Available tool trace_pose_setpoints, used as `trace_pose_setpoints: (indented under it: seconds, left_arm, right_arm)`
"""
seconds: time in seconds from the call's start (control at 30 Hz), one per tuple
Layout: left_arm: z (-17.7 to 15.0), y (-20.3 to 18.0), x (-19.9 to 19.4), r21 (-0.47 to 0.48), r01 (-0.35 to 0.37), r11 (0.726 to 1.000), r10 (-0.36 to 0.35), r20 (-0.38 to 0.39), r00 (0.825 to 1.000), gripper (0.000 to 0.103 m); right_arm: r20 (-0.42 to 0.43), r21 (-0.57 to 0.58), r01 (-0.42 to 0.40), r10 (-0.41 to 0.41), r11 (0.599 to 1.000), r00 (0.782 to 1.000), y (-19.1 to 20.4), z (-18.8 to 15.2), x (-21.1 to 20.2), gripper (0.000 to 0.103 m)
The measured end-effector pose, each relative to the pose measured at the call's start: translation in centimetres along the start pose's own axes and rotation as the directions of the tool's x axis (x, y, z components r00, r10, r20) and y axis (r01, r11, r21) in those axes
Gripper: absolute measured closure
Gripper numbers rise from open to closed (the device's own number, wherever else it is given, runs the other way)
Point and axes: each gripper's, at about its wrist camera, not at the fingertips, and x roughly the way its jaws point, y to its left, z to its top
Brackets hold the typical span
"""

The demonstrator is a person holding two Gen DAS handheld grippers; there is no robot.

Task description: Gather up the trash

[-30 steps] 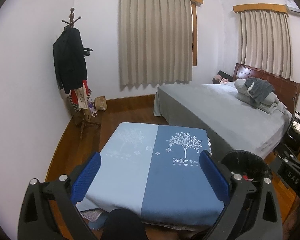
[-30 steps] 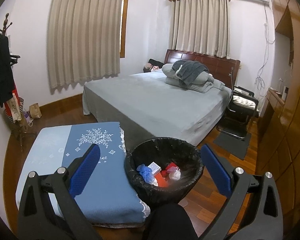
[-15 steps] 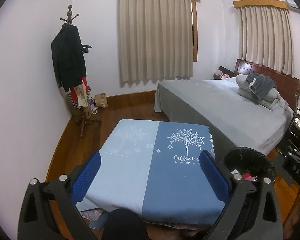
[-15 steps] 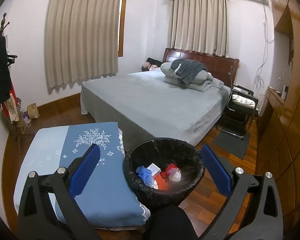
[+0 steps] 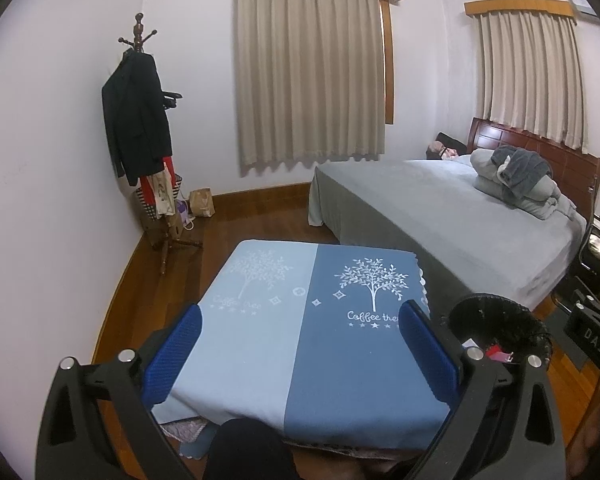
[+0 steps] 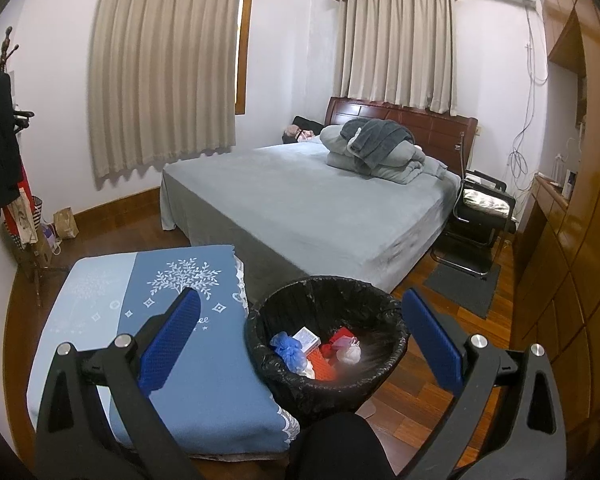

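A round bin with a black liner [image 6: 384, 372] stands on the wood floor beside a low table under a blue cloth [image 6: 204, 392]. Inside it lie a blue mesh puff [image 6: 289, 350], a white box [image 6: 307, 339], red pieces [image 6: 340, 338] and a white wad [image 6: 350, 356]. My right gripper [image 6: 302, 340] is open and empty, held above the bin's near side. My left gripper [image 5: 300, 354] is open and empty above the blue cloth [image 5: 320, 344]. The bin also shows in the left wrist view [image 5: 500, 320], at the right.
A grey bed [image 6: 320, 216] with folded bedding [image 6: 376, 156] fills the room behind the bin. A coat rack [image 5: 140, 140] with a dark jacket stands by the left wall. A black chair [image 6: 480, 216] and wooden cabinets [image 6: 572, 240] are on the right.
Both grippers have lifted slightly and drawn back; the table and bin sit lower in view. Both stay open and empty.
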Motion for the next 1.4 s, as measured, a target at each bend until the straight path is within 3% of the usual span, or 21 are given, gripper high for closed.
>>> trace_pose_setpoints:
  seconds: [1.4]
  left_arm:
    - [-0.37, -0.37, -0.50, 0.002, 0.008, 1.000, -0.008, 0.006, 1.000, 0.006]
  right_arm:
    - [0.002, -0.001, 0.003, -0.003, 1.000, 1.000, -0.19, 0.09, 0.38, 0.005]
